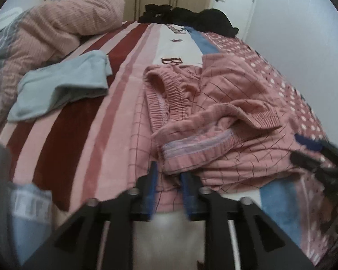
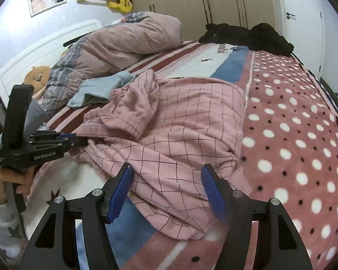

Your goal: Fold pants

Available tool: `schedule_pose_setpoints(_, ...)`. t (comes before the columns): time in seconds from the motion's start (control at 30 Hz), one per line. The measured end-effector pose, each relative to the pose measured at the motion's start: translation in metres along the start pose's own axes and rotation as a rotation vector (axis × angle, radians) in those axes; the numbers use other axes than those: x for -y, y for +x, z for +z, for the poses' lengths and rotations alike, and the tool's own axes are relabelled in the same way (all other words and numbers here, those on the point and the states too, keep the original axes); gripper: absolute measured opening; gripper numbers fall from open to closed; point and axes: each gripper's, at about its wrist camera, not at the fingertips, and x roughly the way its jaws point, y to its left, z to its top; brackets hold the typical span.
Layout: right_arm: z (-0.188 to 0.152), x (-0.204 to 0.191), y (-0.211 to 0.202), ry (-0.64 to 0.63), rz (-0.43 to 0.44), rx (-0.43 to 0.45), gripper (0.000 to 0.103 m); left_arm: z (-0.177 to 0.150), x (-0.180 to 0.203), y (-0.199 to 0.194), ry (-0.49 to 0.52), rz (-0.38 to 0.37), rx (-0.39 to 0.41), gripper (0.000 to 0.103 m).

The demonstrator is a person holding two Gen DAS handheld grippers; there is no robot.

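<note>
Closest in the right wrist view, the right gripper point(image 2: 167, 189) stands wide apart, its blue pads on either side of a loose fold of the pink checked pants point(image 2: 175, 121) but pinching nothing. The cloth lies directly under and ahead of it, heaped on the patterned bedspread point(image 2: 293, 135).

A little further and to the left, the left gripper point(image 2: 83, 141) reaches in level from the side, its tips at the edge of the heap. In its own camera the left gripper's pads point(image 1: 152, 180) stand a narrow way apart with pink cloth between them; whether they actually pinch it I cannot tell (that view is blurred).

The pants are bunched, so no clear long axis shows; the elastic waistband point(image 1: 166, 90) opens in the middle of the pile, ahead of the left gripper, with the bulk spreading away toward the dotted half of the bedspread. The left gripper looks the nearer to the waistband.

Beyond lie a pale blue garment point(image 2: 97, 90), a rolled quilt point(image 2: 124, 42) and black clothes point(image 2: 247, 34) at the far edge.
</note>
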Motion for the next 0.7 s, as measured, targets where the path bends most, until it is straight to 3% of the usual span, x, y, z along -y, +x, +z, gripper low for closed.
schedule_pose_setpoints(0.13, -0.009, 0.001, -0.001, -0.001, 0.003, 0.023, 0.059, 0.002, 0.008, -0.015, 0.030, -0.026, 0.035, 0.059)
schedule_pose_setpoints(0.17, -0.009, 0.003, -0.003, 0.007, 0.014, 0.030, 0.059, 0.005, 0.014, -0.018, 0.051, -0.029, 0.053, 0.062)
schedule_pose_setpoints(0.37, -0.012, 0.016, -0.006, 0.068, 0.088, 0.054, 0.059, 0.032, 0.068, 0.003, 0.235, 0.075, 0.059, 0.063)
schedule_pose_setpoints(0.53, -0.013, 0.017, -0.005, 0.075, 0.111, 0.051, 0.060, 0.047, 0.091, 0.030, 0.328, 0.017, 0.022, 0.063)
schedule_pose_setpoints(0.57, -0.013, 0.017, -0.005, 0.075, 0.112, 0.050, 0.060, 0.050, 0.091, 0.035, 0.325, 0.021, 0.013, 0.062)
schedule_pose_setpoints(0.6, -0.014, 0.017, -0.005, 0.077, 0.114, 0.050, 0.060, 0.054, 0.089, 0.039, 0.314, 0.034, 0.001, 0.046)
schedule_pose_setpoints(0.63, -0.014, 0.017, -0.005, 0.078, 0.115, 0.050, 0.060, 0.059, 0.085, 0.044, 0.298, 0.055, -0.013, 0.016)
schedule_pose_setpoints(0.7, -0.014, 0.019, -0.004, 0.082, 0.120, 0.050, 0.060, 0.069, 0.073, 0.048, 0.239, 0.068, -0.029, 0.010)
